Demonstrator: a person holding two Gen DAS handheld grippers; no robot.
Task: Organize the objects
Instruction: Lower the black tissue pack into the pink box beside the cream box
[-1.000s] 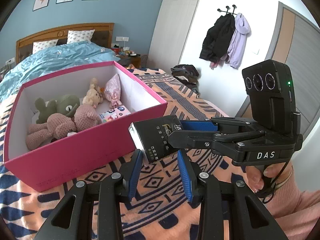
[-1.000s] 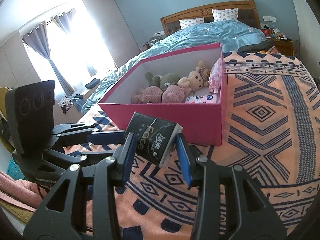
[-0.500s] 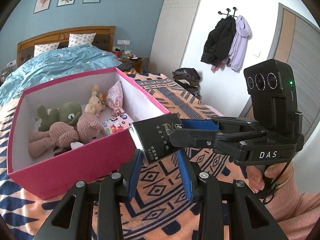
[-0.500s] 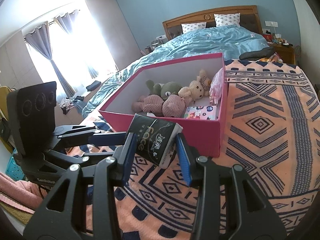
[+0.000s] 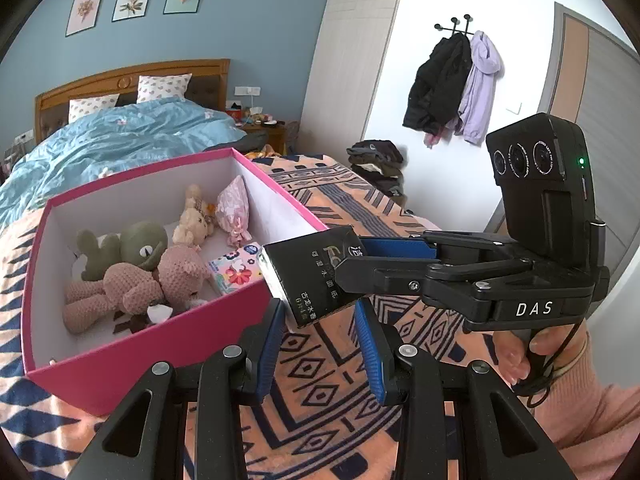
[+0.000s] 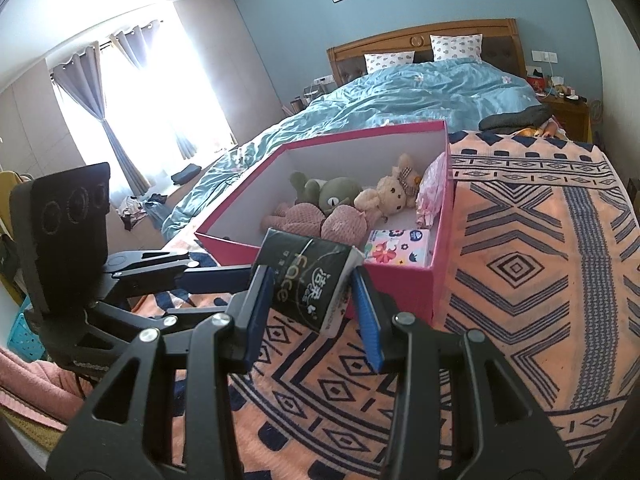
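Observation:
A black tissue pack [image 5: 312, 276] [image 6: 308, 280] hangs in the air just in front of the pink box's near wall [image 5: 160, 344] [image 6: 400, 288]. My left gripper [image 5: 320, 308] is shut on its lower end. From the right, my right gripper [image 5: 352, 260] [image 6: 311, 280] clamps the same pack across its middle. In the right wrist view the left gripper [image 6: 244, 276] reaches in from the left. Inside the box lie a green frog plush [image 5: 140, 244], a pink knitted bear [image 5: 160, 280], a cream bunny [image 5: 194, 220], a pink pouch [image 5: 234, 208] and a flowered tissue pack [image 5: 236, 268] [image 6: 400, 246].
The box stands on an orange patterned blanket [image 5: 340, 380] [image 6: 520, 280]. Behind it is a bed with a blue duvet [image 5: 120, 140]. Coats [image 5: 452, 88] hang on the right wall above a clothes pile [image 5: 376, 164]. A person's hand [image 5: 540, 348] holds the right gripper's handle.
The views have drifted a little and show slightly more of the box's inside. Both grippers keep the same hold on the black pack.

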